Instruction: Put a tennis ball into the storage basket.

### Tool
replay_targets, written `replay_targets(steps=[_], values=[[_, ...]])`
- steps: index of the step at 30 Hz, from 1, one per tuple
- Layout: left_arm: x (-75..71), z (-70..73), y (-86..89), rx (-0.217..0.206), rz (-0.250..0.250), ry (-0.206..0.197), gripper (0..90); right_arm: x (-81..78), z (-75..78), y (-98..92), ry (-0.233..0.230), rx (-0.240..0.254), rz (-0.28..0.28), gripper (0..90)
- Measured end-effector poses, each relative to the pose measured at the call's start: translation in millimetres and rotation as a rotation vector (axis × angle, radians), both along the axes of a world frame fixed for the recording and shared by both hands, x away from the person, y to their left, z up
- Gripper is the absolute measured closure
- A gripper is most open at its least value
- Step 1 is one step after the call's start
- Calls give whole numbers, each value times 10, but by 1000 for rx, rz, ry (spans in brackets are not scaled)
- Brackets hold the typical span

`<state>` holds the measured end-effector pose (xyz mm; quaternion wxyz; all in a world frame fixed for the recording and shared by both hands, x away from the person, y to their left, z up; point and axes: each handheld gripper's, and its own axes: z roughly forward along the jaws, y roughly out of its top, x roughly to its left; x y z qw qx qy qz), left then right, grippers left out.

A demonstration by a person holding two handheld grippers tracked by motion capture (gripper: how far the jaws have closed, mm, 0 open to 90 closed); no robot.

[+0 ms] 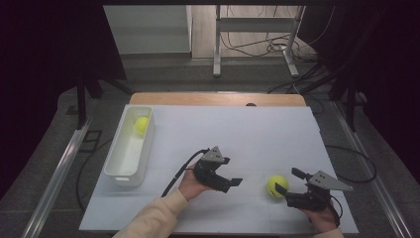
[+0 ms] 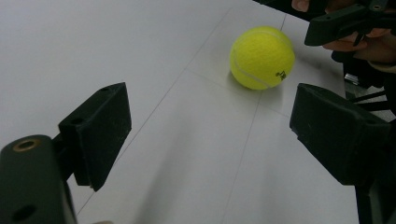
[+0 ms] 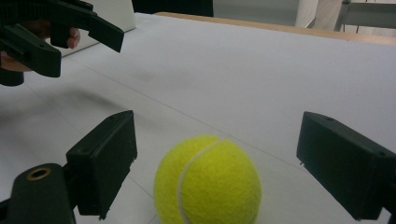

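A yellow tennis ball (image 1: 276,186) lies on the white table near the front right. My right gripper (image 1: 289,181) is open just right of it. In the right gripper view the ball (image 3: 208,182) rests between the two black pads (image 3: 105,158), with a gap on each side. My left gripper (image 1: 232,172) is open at the front middle, pointing right toward the ball and a short way from it. In the left gripper view the ball (image 2: 262,57) lies ahead of the spread jaws, beyond their tips. A second tennis ball (image 1: 142,125) sits in a white bin (image 1: 130,171).
The white bin stands along the table's left side, its far end holding the second ball. A wooden table edge (image 1: 218,98) runs along the back. Cables and a metal frame (image 1: 257,39) lie on the floor beyond it.
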<state>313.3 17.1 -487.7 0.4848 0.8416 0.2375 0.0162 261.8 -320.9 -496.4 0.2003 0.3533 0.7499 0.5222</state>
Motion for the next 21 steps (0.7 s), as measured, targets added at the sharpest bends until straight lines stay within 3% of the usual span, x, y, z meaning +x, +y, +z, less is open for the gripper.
replay_targets(steps=[21], values=[[-35, -62, -256, 23, -54, 7, 134, -6, 10, 3, -3, 3, 2, 126]])
